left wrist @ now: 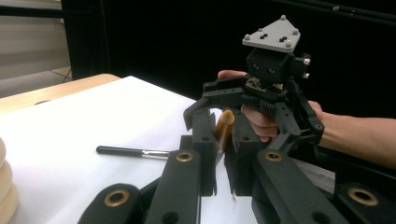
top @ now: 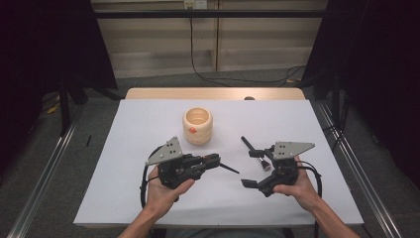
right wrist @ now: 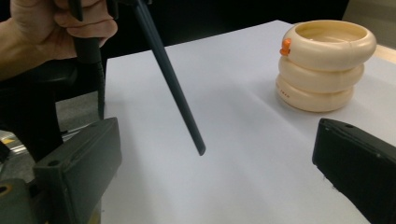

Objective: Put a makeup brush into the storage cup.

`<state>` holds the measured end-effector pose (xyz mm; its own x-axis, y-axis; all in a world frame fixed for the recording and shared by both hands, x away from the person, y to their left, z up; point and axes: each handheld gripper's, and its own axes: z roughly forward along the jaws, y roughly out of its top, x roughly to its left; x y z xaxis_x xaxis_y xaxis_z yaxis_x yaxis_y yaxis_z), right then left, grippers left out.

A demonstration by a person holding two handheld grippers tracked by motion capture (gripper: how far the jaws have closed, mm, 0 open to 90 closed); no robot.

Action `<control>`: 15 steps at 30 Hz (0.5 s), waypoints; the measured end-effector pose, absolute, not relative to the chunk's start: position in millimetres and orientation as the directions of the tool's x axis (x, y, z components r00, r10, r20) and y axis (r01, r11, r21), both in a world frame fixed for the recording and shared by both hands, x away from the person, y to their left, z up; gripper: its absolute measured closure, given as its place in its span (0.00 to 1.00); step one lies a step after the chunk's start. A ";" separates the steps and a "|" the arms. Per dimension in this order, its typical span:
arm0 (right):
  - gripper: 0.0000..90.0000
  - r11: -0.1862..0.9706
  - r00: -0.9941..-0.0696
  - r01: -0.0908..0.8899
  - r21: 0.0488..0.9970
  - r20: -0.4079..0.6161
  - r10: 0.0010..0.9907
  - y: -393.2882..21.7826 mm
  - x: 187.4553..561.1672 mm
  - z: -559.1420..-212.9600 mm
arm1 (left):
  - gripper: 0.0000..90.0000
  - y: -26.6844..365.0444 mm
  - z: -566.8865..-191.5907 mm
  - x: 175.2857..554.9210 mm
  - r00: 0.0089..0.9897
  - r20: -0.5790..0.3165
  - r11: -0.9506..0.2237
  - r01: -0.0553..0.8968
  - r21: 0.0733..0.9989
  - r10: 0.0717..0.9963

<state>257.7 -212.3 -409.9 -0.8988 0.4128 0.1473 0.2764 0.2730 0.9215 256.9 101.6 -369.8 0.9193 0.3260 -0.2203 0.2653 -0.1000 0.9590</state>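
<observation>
My left gripper (top: 217,161) points right and is shut on a slim dark stick (top: 229,169), which juts toward the right hand. In the left gripper view a short tan rod end (left wrist: 224,127) shows between its own jaws (left wrist: 224,154). Seen from the right gripper, the stick (right wrist: 177,88) slants down and its tip hangs between that gripper's wide-apart jaws without touching them. My right gripper (top: 257,167) (right wrist: 215,163) is open and grips nothing. A black-handled brush (top: 252,148) (left wrist: 133,152) lies on the sheet beside it.
A cream ribbed pot with an orange mark (top: 197,126) (right wrist: 324,65) stands at the middle back of the white sheet (top: 148,198). The wooden table edge (top: 213,93) runs behind it. Metal rails and dark curtains flank the table.
</observation>
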 end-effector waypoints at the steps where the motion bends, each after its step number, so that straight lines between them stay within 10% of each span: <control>1: 0.00 0.274 -0.903 0.271 0.923 0.146 0.403 -212.8 257.5 -410.1 | 0.93 102.2 -369.8 257.1 0.918 -0.222 -0.099 0.267 0.959 0.327; 15: 0.00 0.258 -0.848 0.243 0.935 0.075 0.525 -214.7 253.2 -411.5 | 0.93 110.7 -369.9 260.9 0.903 -0.228 -0.103 0.282 0.954 0.364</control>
